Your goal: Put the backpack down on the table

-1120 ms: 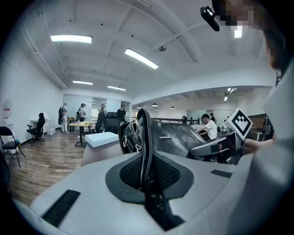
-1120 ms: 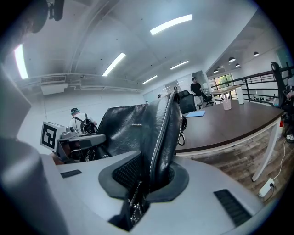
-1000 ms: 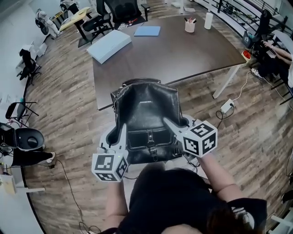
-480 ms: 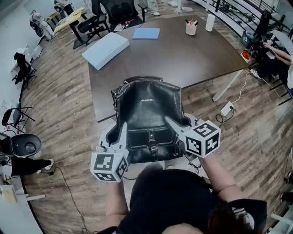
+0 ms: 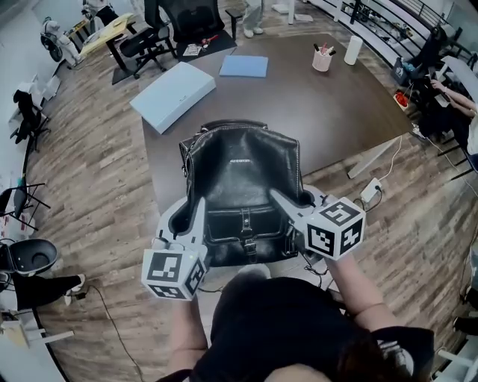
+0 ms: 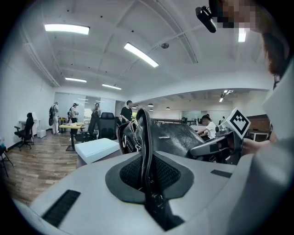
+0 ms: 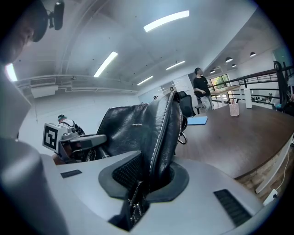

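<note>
Grey left gripper (image 6: 147, 167): jaws pressed together on the thin left side edge of the backpack, low down, below a metal chain.
Right gripper (image 7: 149, 176): jaws pinching the thicker, white-stitched right side edge, with a zip pull hanging between them.
Backpack (image 5: 240, 175): black leather, upright, held between the two grippers in front of the person. Its buckled front pocket faces the head camera and its top overlaps the table's near edge in the head view. Whether its base rests on anything cannot be told.
Table (image 5: 328, 104): dark brown top, just beyond the backpack.
On the table: a pale blue flat box (image 5: 173, 91) at the left corner, a blue folder (image 5: 244, 66) farther back, then a cup (image 5: 322, 58) of pens and a white roll (image 5: 352, 49).
Floor (image 5: 97, 164): wood planks around the table.
Chairs (image 5: 187, 19): black, past the table's far end.
</note>
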Tool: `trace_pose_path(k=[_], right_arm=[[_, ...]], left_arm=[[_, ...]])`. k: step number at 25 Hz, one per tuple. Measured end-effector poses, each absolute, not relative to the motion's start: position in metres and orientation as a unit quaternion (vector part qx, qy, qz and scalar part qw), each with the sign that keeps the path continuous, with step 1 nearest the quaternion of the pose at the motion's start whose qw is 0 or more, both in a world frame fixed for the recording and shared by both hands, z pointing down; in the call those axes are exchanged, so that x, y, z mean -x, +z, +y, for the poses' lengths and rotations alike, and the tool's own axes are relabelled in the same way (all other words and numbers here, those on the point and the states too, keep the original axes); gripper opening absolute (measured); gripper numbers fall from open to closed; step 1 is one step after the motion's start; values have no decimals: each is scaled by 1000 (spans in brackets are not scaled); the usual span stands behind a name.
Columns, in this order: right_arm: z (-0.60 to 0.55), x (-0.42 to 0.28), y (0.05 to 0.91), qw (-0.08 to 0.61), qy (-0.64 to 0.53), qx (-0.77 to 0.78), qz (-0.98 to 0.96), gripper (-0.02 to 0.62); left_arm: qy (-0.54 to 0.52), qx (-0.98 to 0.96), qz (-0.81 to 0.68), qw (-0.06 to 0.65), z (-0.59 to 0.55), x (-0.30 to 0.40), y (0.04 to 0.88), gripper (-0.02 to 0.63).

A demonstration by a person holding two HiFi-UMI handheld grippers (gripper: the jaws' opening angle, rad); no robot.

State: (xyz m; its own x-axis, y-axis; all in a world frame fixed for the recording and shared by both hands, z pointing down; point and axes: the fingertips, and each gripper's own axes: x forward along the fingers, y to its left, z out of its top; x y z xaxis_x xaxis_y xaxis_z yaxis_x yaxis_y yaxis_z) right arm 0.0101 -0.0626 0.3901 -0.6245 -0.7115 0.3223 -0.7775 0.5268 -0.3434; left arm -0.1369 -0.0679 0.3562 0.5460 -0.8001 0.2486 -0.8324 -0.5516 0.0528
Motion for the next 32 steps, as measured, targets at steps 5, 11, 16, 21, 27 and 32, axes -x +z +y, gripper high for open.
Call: trace_pose_path(k=[5,11,16,21,27,32], right_arm=[[-104,2,381,67,231,-434,-868,61],[-143,4,372,62,218,-445,-866,60],[-169,-2,368,69,215,-447,-866,61],[-210,-12,365,68,218,-430,-873,61],[-274,-37,365,74,214,-406,-885,60],[-327,-58,368,79,203,-388,-895,61]], left_arm=[[95,-881,-457,71,-112,148,346,55],[86,-890,-445,57,-151,150,338,55],[82,-890,-445,58,-176,144,336,55],[86,-881,-463,56,-212,134,332,55],[85,-866,-489,57,-268,110,332,55],[80,-855,-510,57,-314,88,336,55]])
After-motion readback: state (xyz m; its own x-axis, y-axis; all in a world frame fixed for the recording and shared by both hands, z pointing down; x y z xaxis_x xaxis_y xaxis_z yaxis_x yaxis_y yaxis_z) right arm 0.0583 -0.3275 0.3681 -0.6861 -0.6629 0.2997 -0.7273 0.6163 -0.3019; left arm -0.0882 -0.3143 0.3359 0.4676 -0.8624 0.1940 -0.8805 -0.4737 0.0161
